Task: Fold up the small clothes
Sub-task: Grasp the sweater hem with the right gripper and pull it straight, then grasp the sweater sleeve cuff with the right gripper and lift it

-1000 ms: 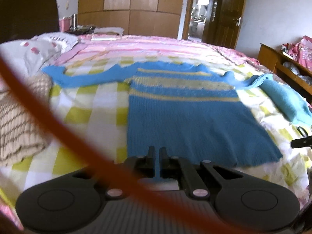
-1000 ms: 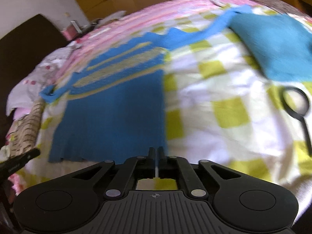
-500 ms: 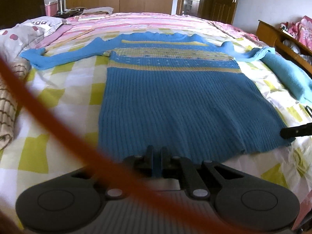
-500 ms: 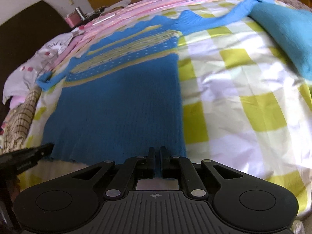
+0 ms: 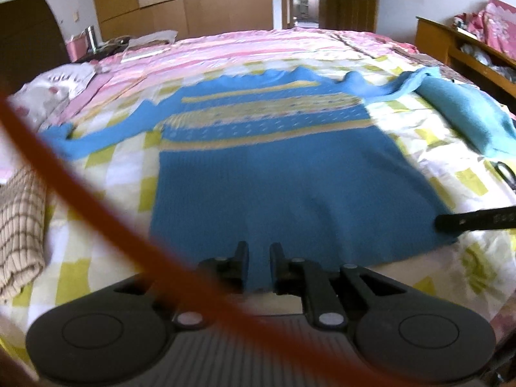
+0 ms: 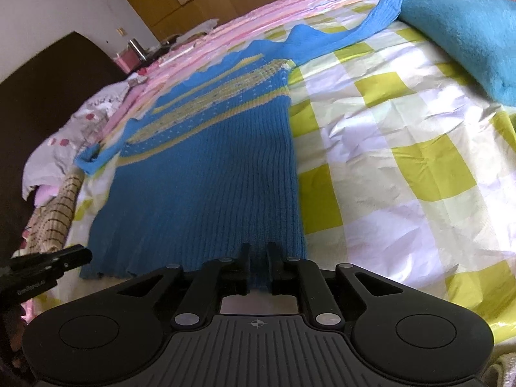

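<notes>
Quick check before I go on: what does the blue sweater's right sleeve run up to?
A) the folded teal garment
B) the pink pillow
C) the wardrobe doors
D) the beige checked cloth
A: in the right wrist view the blue sweater's outstretched sleeve reaches the folded teal garment lying on the checked bedsheet.

The bed (image 6: 403, 148), under a yellow-and-white checked sheet, carries a blue striped sweater (image 5: 274, 174) spread flat by its near edge (sleeves out), beside a teal folded garment (image 6: 464, 29).
</notes>
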A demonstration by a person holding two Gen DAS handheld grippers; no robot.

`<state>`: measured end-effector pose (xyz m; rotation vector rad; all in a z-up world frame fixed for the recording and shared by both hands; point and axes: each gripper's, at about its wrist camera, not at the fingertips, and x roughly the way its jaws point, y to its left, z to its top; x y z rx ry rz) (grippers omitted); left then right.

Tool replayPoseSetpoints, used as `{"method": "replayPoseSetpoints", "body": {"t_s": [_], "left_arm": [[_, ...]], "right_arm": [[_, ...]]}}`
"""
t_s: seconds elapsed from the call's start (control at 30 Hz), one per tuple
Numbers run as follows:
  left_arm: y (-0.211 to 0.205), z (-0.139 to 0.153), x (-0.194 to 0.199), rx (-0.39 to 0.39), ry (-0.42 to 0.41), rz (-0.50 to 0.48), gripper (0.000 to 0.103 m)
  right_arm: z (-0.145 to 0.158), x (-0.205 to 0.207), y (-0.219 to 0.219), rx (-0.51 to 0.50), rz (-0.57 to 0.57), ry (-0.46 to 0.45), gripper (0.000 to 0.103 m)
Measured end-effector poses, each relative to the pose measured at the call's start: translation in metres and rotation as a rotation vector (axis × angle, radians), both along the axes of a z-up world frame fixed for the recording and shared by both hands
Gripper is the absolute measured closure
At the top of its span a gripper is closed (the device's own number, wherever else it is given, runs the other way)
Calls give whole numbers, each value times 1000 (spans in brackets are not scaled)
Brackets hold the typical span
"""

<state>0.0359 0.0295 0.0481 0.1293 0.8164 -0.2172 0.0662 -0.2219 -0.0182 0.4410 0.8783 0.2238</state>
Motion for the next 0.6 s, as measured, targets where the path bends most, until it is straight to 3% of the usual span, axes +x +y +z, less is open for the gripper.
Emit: {"method": "replayPoseSetpoints", "body": {"t_s": [0.13,0.23,0.33,0.6], "left_arm": [[-24,12,6,29,-10,-28,81],[-40,17,17,15,-15,-63,77],[-54,16,31,-10,-21,-94,74],[-72,-18,75,-109,35,-131,74]], "right_arm": [[4,-2,-3,9,11,-32,88],[8,-7,-10,6,-13,-68,81],[12,-7,-22,26,-59,-82,81],[29,31,-48,-18,-145,-55,81]]}}
